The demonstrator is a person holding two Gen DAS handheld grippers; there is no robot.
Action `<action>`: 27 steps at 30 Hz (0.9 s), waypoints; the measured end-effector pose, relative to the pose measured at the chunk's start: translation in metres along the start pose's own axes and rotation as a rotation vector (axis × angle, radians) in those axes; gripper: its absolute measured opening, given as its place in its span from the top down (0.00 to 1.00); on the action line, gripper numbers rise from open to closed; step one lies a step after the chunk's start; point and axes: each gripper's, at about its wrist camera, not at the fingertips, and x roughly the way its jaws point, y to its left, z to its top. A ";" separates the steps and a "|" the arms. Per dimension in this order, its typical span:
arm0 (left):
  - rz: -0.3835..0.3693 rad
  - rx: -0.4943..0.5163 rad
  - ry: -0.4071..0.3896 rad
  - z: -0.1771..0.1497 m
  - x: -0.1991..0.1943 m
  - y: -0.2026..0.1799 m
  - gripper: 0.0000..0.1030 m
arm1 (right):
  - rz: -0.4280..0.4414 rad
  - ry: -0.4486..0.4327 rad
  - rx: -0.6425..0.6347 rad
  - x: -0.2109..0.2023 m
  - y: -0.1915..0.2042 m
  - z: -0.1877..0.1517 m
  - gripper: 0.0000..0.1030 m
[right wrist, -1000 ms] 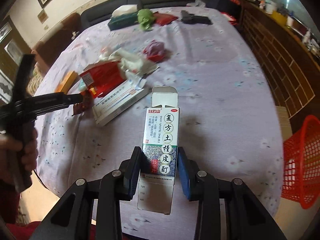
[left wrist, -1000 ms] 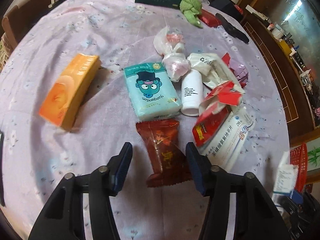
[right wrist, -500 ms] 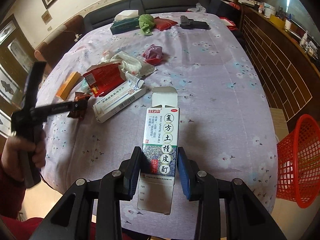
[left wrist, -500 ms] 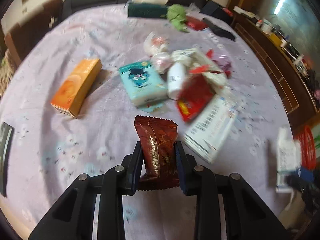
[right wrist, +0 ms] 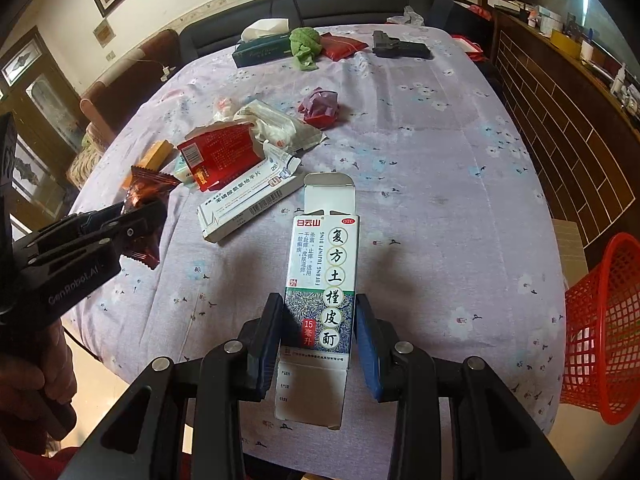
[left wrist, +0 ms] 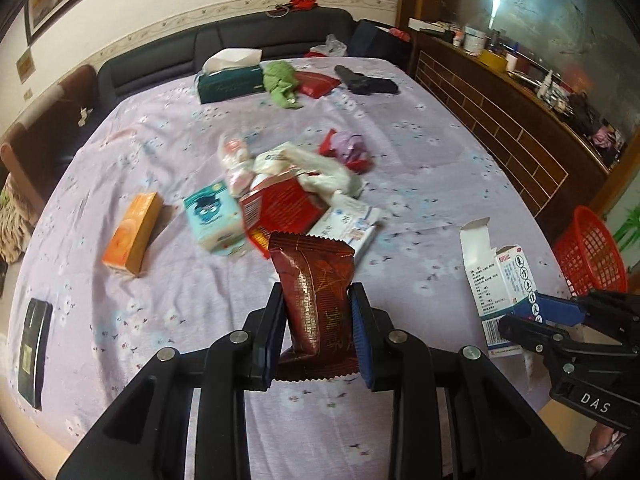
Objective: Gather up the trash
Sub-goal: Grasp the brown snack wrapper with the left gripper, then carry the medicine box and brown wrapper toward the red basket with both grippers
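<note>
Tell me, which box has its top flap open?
The white medicine box held upright in the right gripper. Its top flap stands open, while the orange box and the long white box on the table look shut.

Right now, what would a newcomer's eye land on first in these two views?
Both grippers are loaded: the left gripper has its jaws shut on a dark red snack wrapper, the right gripper on an opened white medicine box. Behind them, a litter pile sits mid-table, and a red mesh basket waits off the table's right edge.
</note>
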 end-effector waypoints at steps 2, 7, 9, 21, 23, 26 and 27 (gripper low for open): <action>-0.001 0.019 -0.003 0.001 -0.001 -0.009 0.72 | -0.003 -0.010 0.007 -0.004 -0.005 -0.001 0.63; -0.012 0.065 -0.012 0.002 -0.001 -0.031 0.72 | -0.015 -0.030 0.033 -0.015 -0.020 -0.005 0.63; -0.014 0.087 -0.015 0.003 -0.002 -0.039 0.72 | -0.019 -0.034 0.046 -0.019 -0.026 -0.006 0.63; -0.022 0.147 -0.019 0.004 0.001 -0.068 0.72 | -0.039 -0.050 0.099 -0.031 -0.054 -0.016 0.63; -0.021 0.150 -0.022 0.004 0.001 -0.070 0.72 | -0.041 -0.050 0.102 -0.032 -0.056 -0.016 0.63; -0.014 0.156 -0.023 0.002 0.001 -0.072 0.72 | -0.042 -0.050 0.105 -0.033 -0.059 -0.018 0.63; -0.013 0.157 -0.024 0.002 0.001 -0.073 0.72 | -0.043 -0.049 0.103 -0.034 -0.059 -0.018 0.63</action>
